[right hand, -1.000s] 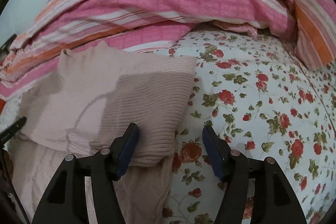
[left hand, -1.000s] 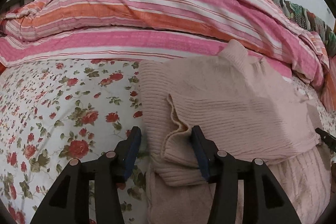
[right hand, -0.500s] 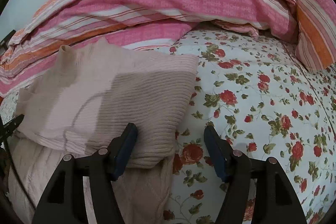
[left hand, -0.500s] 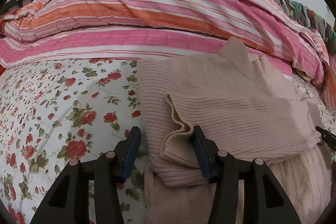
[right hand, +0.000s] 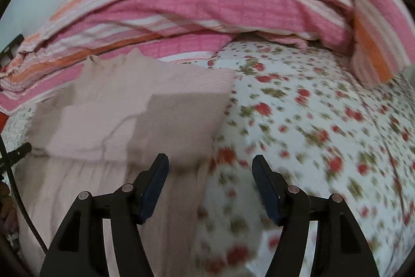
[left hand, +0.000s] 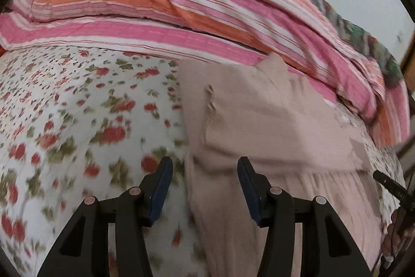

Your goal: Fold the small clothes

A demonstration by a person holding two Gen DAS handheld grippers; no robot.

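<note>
The sweater (left hand: 259,121), pale pink and ribbed, lies on the bed (left hand: 77,108) with its upper part folded down over the lower, so a doubled band sits across a longer single layer that runs toward the cameras. In the left wrist view a sleeve end or cuff with a wavy edge rests on top of the folded part, probably tucked inward so the bundle stays narrow. The striped blanket (left hand: 155,7) is bunched along the far side of the bed, touching the sweater's far edge, which leaves the flowered sheet free as a flat working area.

The left tool (left hand: 205,170) has its fingers spread and grips nothing; they straddle the sweater's left edge just below the fold, one finger over the sheet and the other over the knit. The right tool (right hand: 210,168) is likewise released and empty, placed across the sweater's right edge in the same way, one finger above the fabric and one above the sheet. Both views are blurred, so whether the fingertips touch the cloth cannot be told. The matching stance at the two side edges suggests the person is lining up to take the lower layer at both sides for another fold, though that is only a judgement.
</note>
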